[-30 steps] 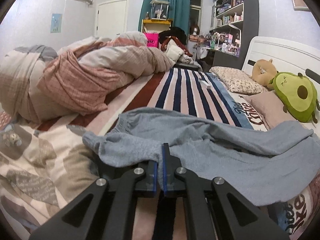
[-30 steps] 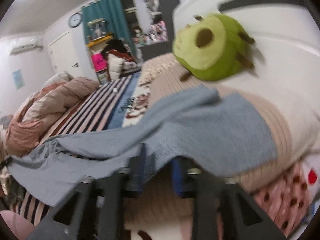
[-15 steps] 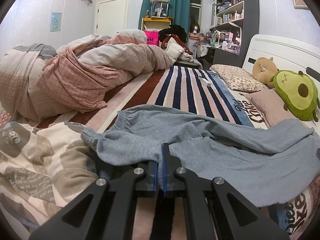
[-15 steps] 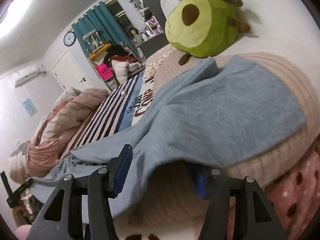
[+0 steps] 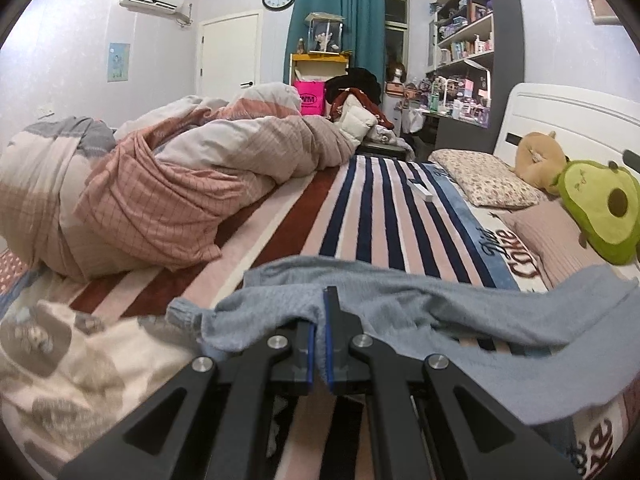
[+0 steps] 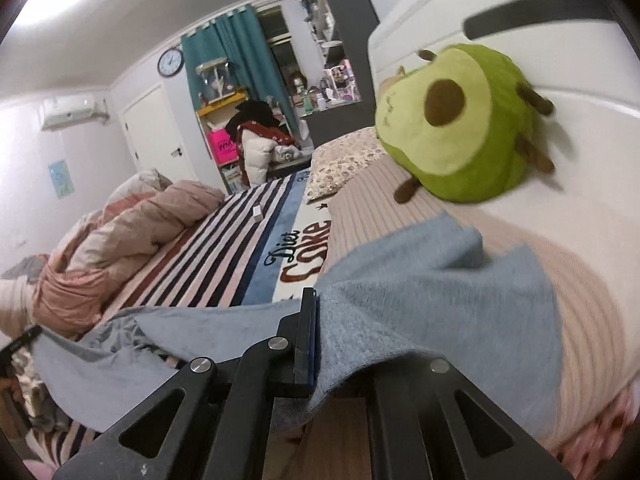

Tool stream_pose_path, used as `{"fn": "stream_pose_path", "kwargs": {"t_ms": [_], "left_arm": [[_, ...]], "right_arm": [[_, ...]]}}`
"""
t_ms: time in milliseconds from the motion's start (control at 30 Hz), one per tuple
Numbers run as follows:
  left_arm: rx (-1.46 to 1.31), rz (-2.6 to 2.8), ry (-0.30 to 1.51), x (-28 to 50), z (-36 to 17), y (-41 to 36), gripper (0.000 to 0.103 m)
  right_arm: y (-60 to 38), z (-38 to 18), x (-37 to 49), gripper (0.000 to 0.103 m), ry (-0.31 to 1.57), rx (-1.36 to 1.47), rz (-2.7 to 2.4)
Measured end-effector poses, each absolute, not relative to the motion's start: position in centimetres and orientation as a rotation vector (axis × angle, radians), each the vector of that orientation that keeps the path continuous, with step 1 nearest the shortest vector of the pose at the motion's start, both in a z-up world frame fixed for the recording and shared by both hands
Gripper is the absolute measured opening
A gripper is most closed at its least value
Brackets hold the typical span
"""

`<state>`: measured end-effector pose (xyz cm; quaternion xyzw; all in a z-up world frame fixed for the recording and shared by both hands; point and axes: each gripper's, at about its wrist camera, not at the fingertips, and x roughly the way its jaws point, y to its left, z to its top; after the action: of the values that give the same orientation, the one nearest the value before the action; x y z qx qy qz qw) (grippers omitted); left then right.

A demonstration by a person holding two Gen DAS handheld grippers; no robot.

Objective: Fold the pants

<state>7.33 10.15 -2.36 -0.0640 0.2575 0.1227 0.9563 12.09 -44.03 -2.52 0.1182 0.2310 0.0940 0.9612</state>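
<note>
Right, the pants (image 5: 460,320) run crosswise in front of my left gripper (image 5: 320,320), their long axis going from a gathered cuff at the near left off to the right, where the fabric climbs onto a pink pillow (image 5: 560,236). From my right gripper (image 6: 314,320) the same pants (image 6: 420,320) stretch away to the left along the striped blanket (image 6: 224,264), with the wide end draped over the pillow just ahead and to the right.

My left gripper's jaws are pressed together with only a sliver between the blue pads, and a fold of the grey-blue cloth is pinched in them, bunching over the left finger. My right gripper is clamped too: the left finger (image 6: 308,320) stands against the cloth, and the other finger is buried under it, so the fabric is caught between them.

The cloth is a soft, slightly fuzzy grey-blue knit, rumpled and ridged near my left gripper, smoother and flatter near my right. It sags between the two grips. Beyond my right gripper an avocado plush (image 6: 460,124) sits against the white headboard (image 6: 520,0).
</note>
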Motion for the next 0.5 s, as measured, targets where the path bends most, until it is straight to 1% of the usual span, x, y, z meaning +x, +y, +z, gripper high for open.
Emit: {"fn": "stream_pose_path", "kwargs": {"t_ms": [200, 300, 500], "left_arm": [[-0.128, 0.264, 0.564, 13.7, -2.3, 10.2, 0.002], [-0.103, 0.284, 0.598, 17.7, -2.8, 9.6, 0.002], [-0.052, 0.322, 0.661, 23.0, -4.5, 9.1, 0.002]], "right_arm": [[-42.3, -1.3, 17.7, 0.000, 0.556, 0.140, 0.179], [-41.5, -1.7, 20.4, 0.000, 0.604, 0.084, 0.153], [-41.0, -3.1, 23.7, 0.000, 0.654, 0.016, 0.083]]}}
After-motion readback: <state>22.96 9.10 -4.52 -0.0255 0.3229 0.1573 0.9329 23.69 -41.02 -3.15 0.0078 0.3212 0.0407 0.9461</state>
